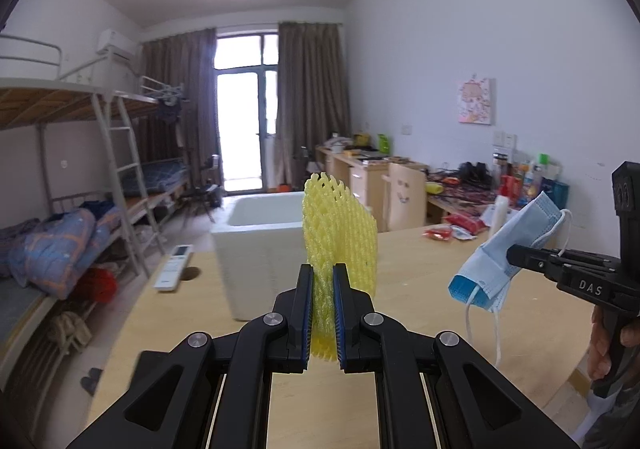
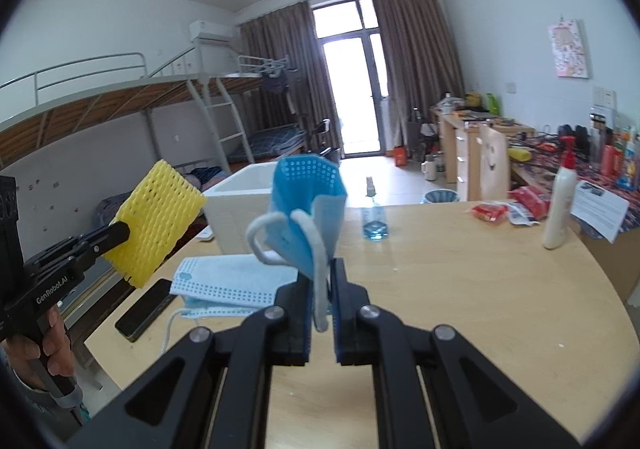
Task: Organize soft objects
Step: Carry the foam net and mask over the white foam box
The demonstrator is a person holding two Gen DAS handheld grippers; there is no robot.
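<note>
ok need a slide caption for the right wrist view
Right gripper pinches a folded blue face mask above the wooden table; left gripper holds a yellow foam fruit net.

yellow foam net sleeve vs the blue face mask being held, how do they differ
The yellow foam net sleeve is an open mesh and stands stiffly upright in the left gripper. The blue pleated face mask is thin fabric, folded and limp, with white ear loops dangling from the right gripper. Both are soft, pinched and held above the wooden table.
</note>
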